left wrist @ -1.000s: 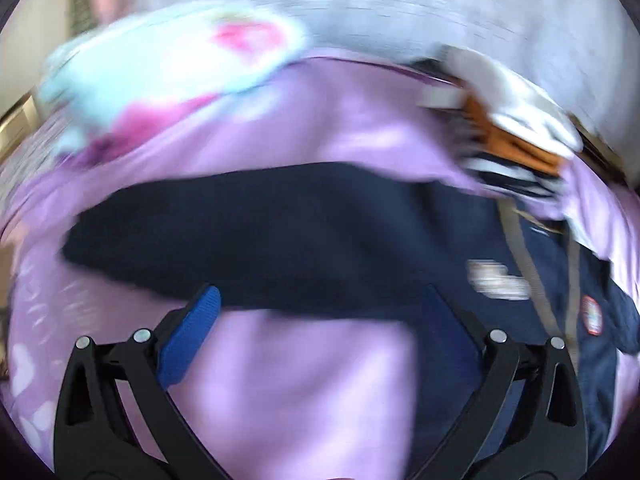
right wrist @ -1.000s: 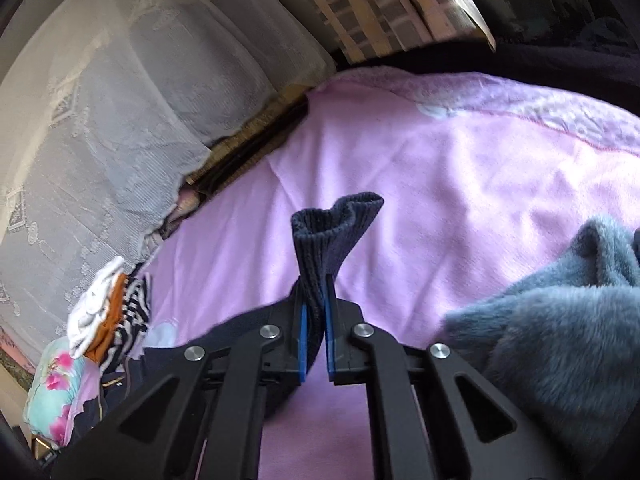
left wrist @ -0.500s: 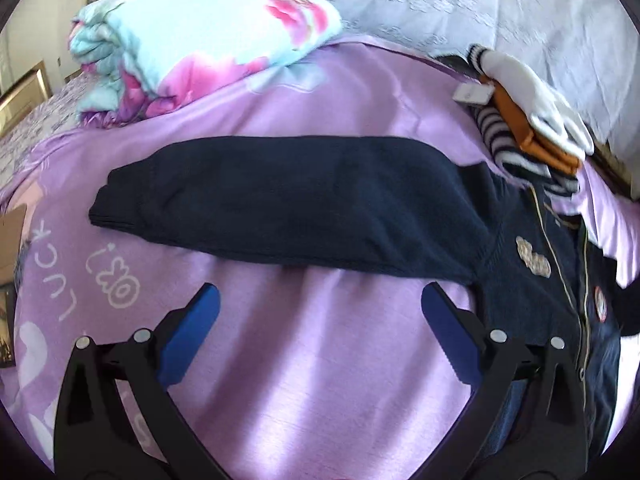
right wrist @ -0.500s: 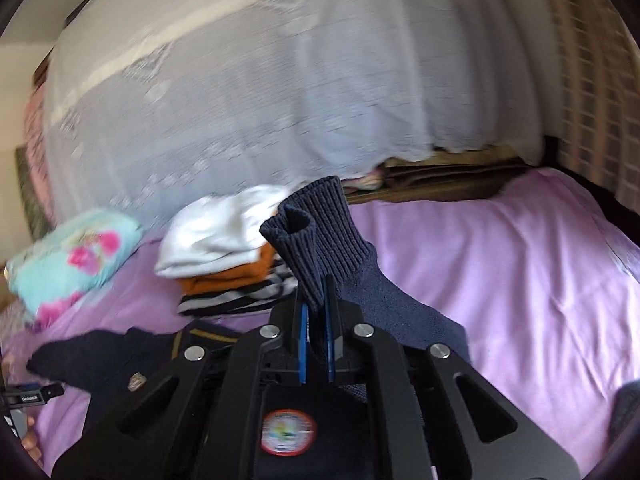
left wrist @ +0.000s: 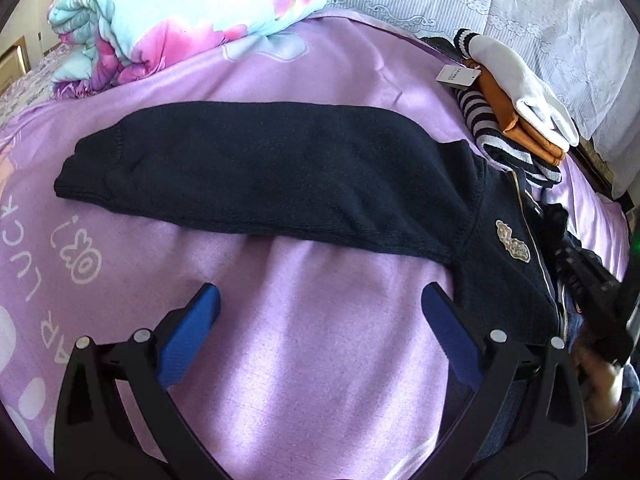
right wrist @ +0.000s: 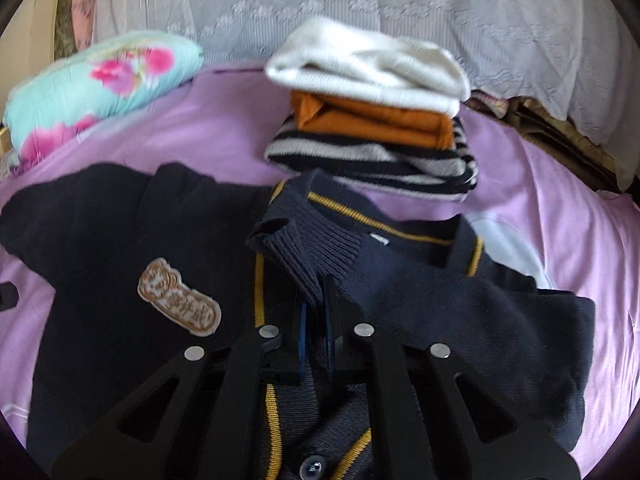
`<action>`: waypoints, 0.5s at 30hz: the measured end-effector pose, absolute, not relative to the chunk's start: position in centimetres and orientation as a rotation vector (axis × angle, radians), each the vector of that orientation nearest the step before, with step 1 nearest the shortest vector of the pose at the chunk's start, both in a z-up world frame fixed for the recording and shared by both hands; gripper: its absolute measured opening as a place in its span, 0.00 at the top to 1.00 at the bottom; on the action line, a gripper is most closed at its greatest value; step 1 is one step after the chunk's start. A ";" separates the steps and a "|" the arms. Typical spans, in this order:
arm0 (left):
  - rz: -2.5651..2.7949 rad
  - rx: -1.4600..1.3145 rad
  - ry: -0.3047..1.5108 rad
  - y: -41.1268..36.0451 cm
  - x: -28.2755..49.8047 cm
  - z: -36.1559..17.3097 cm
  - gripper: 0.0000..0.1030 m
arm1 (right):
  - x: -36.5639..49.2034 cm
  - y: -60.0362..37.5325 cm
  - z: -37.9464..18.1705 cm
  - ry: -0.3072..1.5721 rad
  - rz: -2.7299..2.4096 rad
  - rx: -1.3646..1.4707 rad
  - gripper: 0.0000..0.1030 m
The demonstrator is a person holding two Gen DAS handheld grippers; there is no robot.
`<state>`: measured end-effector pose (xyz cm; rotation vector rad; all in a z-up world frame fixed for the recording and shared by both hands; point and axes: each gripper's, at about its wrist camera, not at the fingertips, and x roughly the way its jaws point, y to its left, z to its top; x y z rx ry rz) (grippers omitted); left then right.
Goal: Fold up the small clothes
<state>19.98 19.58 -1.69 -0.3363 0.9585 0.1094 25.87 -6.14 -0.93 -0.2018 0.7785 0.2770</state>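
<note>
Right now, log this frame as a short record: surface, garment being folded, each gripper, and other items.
surface: purple bedsheet
garment: navy cardigan lying front up, yellow trim, patch on chest
left sleeve: stretched out flat on the sheet, untouched
right sleeve cuff: folded across the chest
left gripper: open, empty, above bare sheet near the left sleeve
right gripper: shut on the right sleeve cuff
folded stack: striped, orange, white on top, beyond the collar
floral quilt: rolled, far side of bed
</note>
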 end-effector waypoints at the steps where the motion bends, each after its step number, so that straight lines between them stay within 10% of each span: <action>1: 0.109 -0.335 0.960 19.6 20.1 -1.7 0.02 | 26.1 -5.9 -1.3 0.816 0.288 -0.212 0.89; 15: 0.130 -0.325 0.963 19.5 20.3 -1.9 0.02 | 25.7 -14.4 2.6 0.770 0.290 0.120 0.78</action>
